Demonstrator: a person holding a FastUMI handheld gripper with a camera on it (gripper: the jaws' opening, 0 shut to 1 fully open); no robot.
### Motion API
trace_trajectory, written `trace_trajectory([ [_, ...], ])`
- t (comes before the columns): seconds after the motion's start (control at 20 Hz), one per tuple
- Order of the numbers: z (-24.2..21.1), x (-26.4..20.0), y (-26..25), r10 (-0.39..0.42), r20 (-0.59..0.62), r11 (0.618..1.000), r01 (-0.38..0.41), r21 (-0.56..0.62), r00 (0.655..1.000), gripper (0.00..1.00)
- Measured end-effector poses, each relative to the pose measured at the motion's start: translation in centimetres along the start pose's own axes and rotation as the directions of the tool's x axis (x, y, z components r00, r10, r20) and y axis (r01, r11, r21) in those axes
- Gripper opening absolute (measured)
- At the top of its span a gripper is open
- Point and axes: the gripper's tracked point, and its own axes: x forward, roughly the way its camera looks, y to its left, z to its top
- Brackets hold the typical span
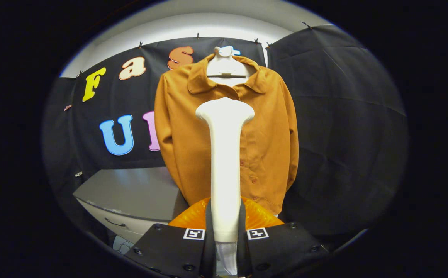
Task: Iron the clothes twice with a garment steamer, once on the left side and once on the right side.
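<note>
A mustard-brown buttoned shirt [270, 131] hangs on a white hanger [226, 69] in front of the black cloth wall, facing me. My gripper [225, 235] is shut on the handle of a white garment steamer [224, 154], which stands upright between the fingers. The steamer's wide head [224, 110] points at the shirt's chest, about at its middle, just below the collar. I cannot tell whether the head touches the fabric. An orange rounded thing [257, 216] sits just behind the fingers, partly hidden by the steamer.
A grey cabinet [131, 193] with a drawer and handle stands below and left of the shirt. Black cloth walls close off the back and the right side.
</note>
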Motion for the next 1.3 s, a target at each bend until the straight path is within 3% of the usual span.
trace_trajectory([
  [0.3, 5.4, -2.5, 6.7, 0.059, 0.084, 0.998, -0.058, -0.020, 0.995, 0.24],
  [0.75, 8.8, -5.8, 14.6, 0.099, 0.142, 0.994, -0.090, -0.067, 0.985, 0.24],
  [1.3, 9.1, -7.0, 17.0, 0.079, 0.183, 0.994, -0.064, -0.091, 0.980, 0.24],
])
